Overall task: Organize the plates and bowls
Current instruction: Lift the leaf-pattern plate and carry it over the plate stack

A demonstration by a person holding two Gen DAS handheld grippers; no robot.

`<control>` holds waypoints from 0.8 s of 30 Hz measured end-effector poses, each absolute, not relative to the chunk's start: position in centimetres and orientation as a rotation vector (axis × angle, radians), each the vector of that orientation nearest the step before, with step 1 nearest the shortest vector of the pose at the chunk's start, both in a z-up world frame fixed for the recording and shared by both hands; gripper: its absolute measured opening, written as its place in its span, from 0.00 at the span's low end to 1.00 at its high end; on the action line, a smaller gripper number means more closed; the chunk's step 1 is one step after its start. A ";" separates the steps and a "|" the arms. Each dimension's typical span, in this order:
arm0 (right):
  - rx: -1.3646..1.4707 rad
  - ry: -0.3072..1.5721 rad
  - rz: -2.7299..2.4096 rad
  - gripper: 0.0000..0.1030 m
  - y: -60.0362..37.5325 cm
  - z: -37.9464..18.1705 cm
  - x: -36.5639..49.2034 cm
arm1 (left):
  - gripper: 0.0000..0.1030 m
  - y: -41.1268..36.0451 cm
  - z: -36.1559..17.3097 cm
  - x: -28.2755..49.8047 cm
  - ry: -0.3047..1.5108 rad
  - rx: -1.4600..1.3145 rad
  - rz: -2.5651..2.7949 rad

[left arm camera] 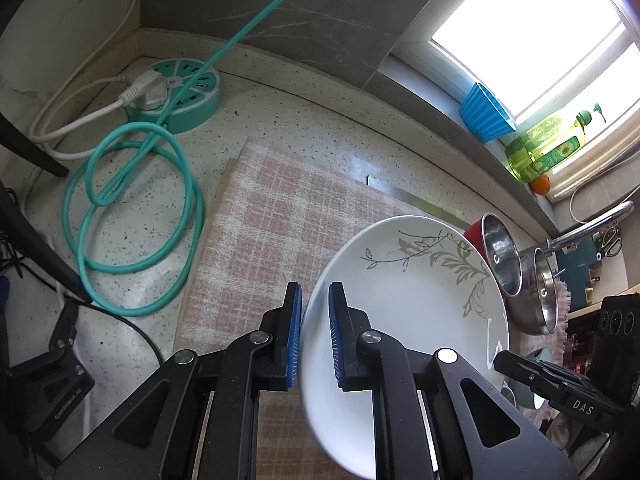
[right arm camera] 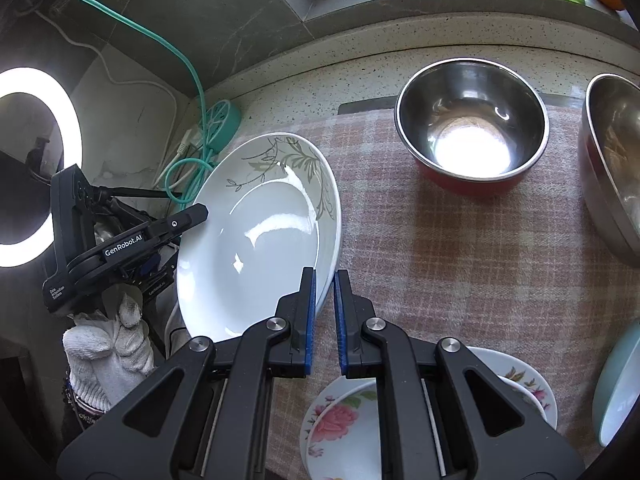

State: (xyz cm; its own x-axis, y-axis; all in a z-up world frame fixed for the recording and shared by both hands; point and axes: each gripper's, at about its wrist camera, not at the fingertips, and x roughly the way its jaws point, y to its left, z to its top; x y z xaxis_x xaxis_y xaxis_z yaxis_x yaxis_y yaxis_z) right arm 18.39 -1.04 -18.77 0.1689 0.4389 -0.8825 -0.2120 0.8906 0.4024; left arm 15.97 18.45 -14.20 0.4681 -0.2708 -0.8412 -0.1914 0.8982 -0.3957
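A white plate with a grey leaf pattern hangs tilted above the pink checked cloth, held from both sides. My left gripper is shut on its left rim; in the right wrist view one of its fingers lies over that rim. My right gripper is shut on the opposite rim and shows as a black tip in the left wrist view. Two steel bowls with red outsides stand on the cloth beyond. Floral plates lie under my right gripper.
A teal bowl sits at the right edge. A round teal power hub with a looped teal cable lies on the speckled counter at the left. A blue cup and a green bottle stand on the sill. A gloved hand holds the left gripper.
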 end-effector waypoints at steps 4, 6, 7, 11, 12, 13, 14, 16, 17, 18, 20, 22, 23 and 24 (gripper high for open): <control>0.202 1.312 0.475 0.09 -2.1 -17.8 17.2 | 0.11 17.7 -13.6 14.7 1.081 -0.475 -0.061; 0.204 1.305 0.479 0.09 -2.7 -17.3 16.5 | 0.11 17.0 -13.1 14.0 1.074 -0.469 -0.066; 0.205 1.303 0.480 0.09 -3.0 -17.0 16.1 | 0.11 16.8 -12.9 13.7 1.070 -0.468 -0.069; 0.209 1.297 0.489 0.09 -4.3 -16.0 14.6 | 0.11 15.7 -12.0 12.2 1.051 -0.468 -0.078; 0.210 1.294 0.491 0.09 -4.7 -15.8 14.2 | 0.11 15.3 -11.9 12.0 1.046 -0.468 -0.079; 0.212 1.290 0.493 0.09 -4.8 -15.5 13.8 | 0.11 15.0 -11.7 11.6 1.042 -0.467 -0.080; 0.213 1.286 0.494 0.09 -5.2 -15.2 13.5 | 0.11 14.7 -11.5 11.3 1.037 -0.466 -0.083; 0.214 1.276 0.497 0.09 -6.1 -14.6 12.8 | 0.11 13.9 -11.1 10.6 1.030 -0.465 -0.091; 0.215 1.273 0.498 0.09 -6.6 -14.3 12.5 | 0.11 13.4 -10.9 10.3 1.027 -0.464 -0.094; 0.218 1.270 0.498 0.09 -7.0 -14.0 12.2 | 0.11 12.9 -10.8 10.1 1.025 -0.459 -0.098; 0.220 1.263 0.497 0.09 -8.0 -13.5 11.6 | 0.11 11.7 -10.5 9.6 1.021 -0.445 -0.107; 0.223 1.258 0.492 0.09 -9.0 -13.0 11.1 | 0.11 10.7 -10.4 9.1 1.021 -0.438 -0.116; 0.223 1.256 0.488 0.09 -9.5 -12.8 10.9 | 0.11 10.2 -10.4 8.9 1.022 -0.439 -0.121; 0.224 1.252 0.483 0.09 -10.0 -12.7 10.6 | 0.11 9.7 -10.4 8.7 1.022 -0.439 -0.127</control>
